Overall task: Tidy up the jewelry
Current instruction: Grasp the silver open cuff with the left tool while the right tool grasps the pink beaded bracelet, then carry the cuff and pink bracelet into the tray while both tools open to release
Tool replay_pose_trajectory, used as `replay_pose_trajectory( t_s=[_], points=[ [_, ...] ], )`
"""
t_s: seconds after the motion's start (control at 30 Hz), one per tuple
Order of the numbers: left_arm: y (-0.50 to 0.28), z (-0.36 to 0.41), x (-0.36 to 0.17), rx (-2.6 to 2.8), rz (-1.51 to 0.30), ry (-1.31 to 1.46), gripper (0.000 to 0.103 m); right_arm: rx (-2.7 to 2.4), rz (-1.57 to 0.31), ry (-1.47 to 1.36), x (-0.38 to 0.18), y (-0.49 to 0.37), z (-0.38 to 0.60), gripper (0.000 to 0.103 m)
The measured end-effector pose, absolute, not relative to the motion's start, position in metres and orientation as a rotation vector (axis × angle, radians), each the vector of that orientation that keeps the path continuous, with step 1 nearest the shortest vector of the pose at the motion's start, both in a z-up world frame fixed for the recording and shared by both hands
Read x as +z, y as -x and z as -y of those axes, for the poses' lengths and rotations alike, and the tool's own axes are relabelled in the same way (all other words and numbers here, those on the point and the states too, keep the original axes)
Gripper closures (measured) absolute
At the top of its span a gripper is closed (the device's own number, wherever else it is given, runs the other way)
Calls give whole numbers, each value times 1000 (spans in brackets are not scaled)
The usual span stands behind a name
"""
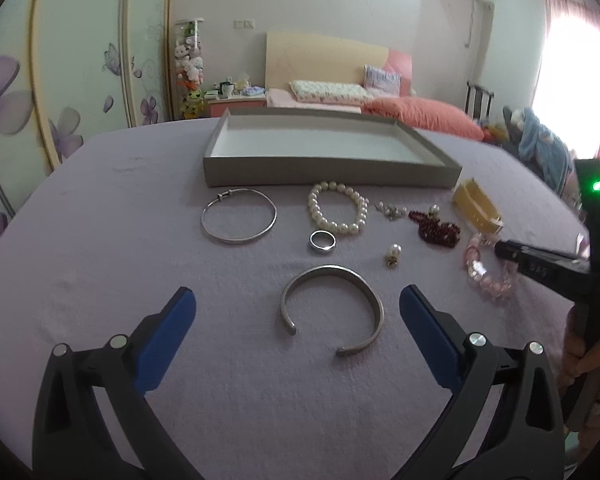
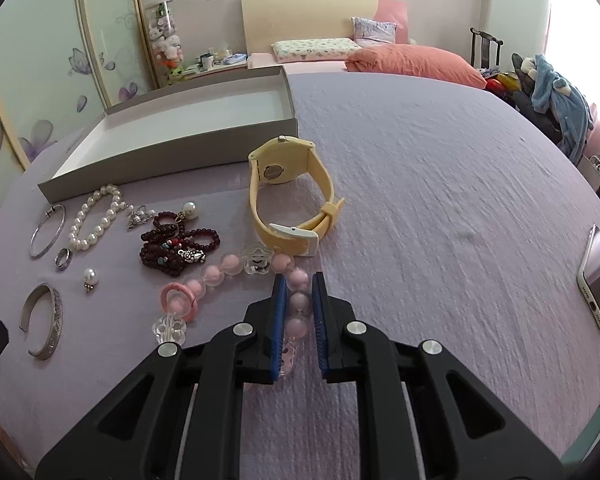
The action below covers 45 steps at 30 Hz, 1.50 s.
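hidden: pink bead bracelet (image 2: 236, 270) partly behind tool | cut off: phone (image 2: 598, 276) by edge

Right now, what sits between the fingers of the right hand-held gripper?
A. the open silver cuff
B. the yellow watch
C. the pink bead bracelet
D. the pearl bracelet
C. In the right wrist view, the right hand-held gripper has its blue pads closed on beads of the pink bead bracelet; the yellow watch lies beyond the fingertips, untouched.

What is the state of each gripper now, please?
Left gripper: open, holding nothing, with the silver cuff bracelet lying between its fingers.
Right gripper: closed on the pink bead bracelet.
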<state>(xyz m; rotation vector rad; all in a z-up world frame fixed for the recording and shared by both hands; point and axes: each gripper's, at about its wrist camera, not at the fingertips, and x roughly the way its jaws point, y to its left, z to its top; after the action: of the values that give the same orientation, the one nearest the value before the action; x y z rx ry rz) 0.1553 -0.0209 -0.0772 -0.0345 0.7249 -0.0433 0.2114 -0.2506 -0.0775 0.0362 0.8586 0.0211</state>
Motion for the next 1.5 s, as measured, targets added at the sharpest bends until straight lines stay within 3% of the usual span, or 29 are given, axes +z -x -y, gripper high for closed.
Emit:
replay_pose_trajectory(
  t_s=[0.4,0.57,1.07,1.5],
  points=[
    [-193,46,-102,-90,-879,-151,17,37,-857,-59,-78,-212,258,89],
    [-194,42,-101,-151,-892,-87,37,42,-857,-60,-78,-211,259,89],
    [-181,12,-86,-86,-822,-9,37,140,-851,-122,-79,-206,259,89],
    [-181,16,-88,-94,-825,-12,37,152,-858,2,-79,-207,246,89]
  ],
)
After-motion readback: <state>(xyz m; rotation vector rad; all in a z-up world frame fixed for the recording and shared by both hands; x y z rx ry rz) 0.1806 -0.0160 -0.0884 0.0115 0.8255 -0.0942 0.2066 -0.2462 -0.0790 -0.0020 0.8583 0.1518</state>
